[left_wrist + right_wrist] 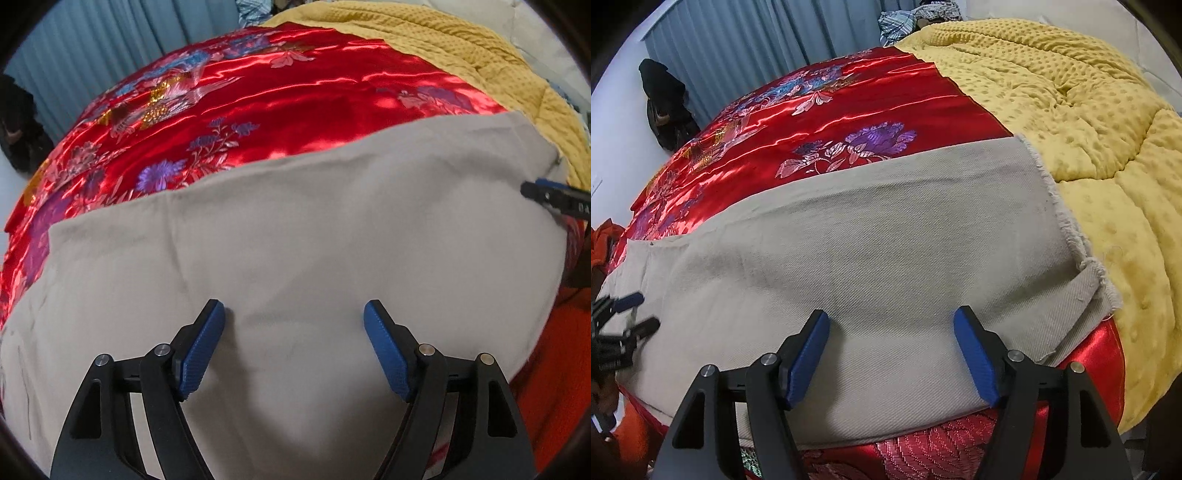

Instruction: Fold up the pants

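Observation:
Beige pants (295, 229) lie flat in a long folded band across a red satin bed cover (295, 92). My left gripper (293, 308) hovers just over the cloth, open, with only flat fabric under the gap between its blue pads. The right wrist view shows the leg end of the pants (849, 251) with its frayed hem (1067, 221) toward the right. There my right gripper (892, 314) stands open close over the near edge, pressing nothing. Each gripper shows in the other view: the right gripper (554, 199) at the right edge, the left gripper (646, 311) at the left edge.
A yellow dotted blanket (1071, 110) covers the bed to the right of the red cover (849, 110). Grey-blue curtains (738, 44) hang behind, with a dark bag (665, 103) against the wall. Orange cloth (554, 369) lies beside the bed's near edge.

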`<state>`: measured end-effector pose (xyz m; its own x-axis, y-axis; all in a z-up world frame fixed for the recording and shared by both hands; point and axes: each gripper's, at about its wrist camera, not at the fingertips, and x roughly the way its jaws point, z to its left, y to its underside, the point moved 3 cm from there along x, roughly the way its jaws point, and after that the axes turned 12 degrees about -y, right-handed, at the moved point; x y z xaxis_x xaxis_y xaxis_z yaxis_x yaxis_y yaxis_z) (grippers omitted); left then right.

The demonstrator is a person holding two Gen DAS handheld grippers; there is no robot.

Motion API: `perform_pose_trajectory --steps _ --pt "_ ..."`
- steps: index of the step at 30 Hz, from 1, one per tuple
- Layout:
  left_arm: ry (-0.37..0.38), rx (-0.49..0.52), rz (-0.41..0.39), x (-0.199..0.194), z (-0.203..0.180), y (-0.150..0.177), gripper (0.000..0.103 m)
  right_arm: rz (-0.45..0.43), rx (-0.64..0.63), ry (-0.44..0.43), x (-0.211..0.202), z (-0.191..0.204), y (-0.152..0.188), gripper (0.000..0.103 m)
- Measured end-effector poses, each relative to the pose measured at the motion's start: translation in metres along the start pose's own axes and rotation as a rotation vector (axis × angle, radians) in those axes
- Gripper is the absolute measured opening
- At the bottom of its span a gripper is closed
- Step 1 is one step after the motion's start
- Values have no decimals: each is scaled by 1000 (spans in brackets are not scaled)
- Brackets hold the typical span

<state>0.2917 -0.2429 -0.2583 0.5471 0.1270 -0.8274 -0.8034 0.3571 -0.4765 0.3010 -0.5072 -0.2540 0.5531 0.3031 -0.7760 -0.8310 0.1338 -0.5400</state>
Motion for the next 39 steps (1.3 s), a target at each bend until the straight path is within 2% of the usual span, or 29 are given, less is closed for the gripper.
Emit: perform_pose_trajectory --steps 16,39 --pt "-5 10 4 -13 -9 24 79 -3 0 -4 0 -1 0 71" --pt "-14 2 8 -18 -11 34 79 -5 -1 -3 -1 1 1 71"
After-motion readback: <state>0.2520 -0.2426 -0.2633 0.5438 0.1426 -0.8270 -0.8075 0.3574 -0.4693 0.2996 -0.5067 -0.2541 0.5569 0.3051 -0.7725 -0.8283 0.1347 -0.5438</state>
